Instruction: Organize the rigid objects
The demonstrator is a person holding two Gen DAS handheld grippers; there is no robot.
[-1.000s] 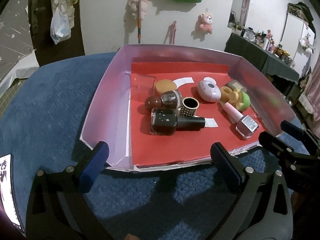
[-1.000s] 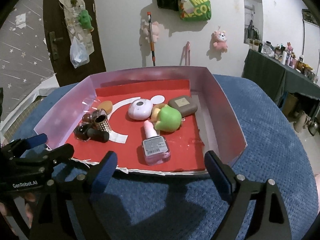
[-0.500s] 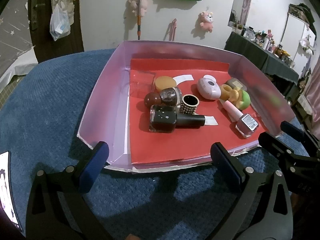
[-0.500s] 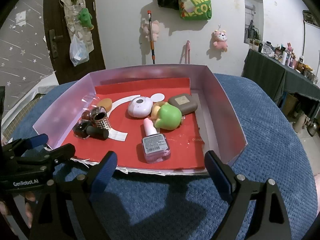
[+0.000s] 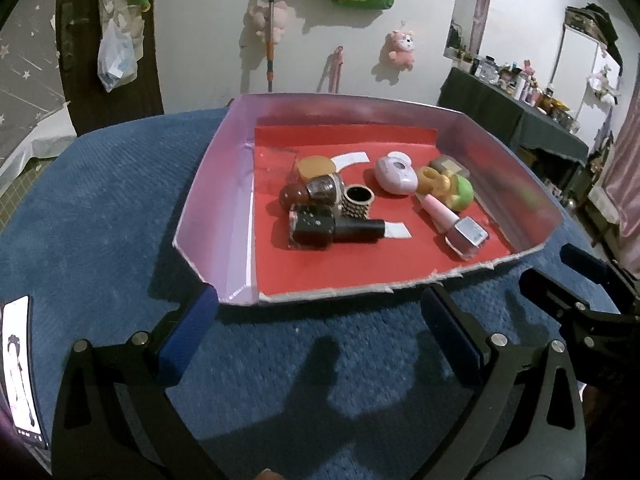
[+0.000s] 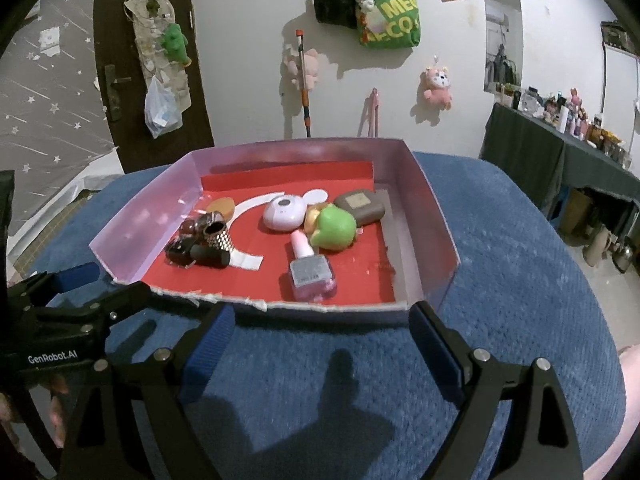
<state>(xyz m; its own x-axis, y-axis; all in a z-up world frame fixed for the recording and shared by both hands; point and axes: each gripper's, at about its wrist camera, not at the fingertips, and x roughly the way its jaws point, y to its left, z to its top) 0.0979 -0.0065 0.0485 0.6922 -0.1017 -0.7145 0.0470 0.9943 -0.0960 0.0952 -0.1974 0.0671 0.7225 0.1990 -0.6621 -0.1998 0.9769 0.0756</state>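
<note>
A pink-walled tray with a red floor sits on a blue cloth. It holds a black nail polish bottle, a studded ring, a brown bottle, a pink nail polish bottle, a green toy, a lilac case and a brown case. My left gripper and right gripper are open and empty, in front of the tray's near edge.
The blue cloth surrounds the tray. A phone lies at the left edge. The right gripper shows in the left wrist view, the left one in the right wrist view. A dark table stands at right.
Both grippers have drawn back and risen from the tray; the tray now sits farther off and smaller in both views. The objects in the tray have not moved.
</note>
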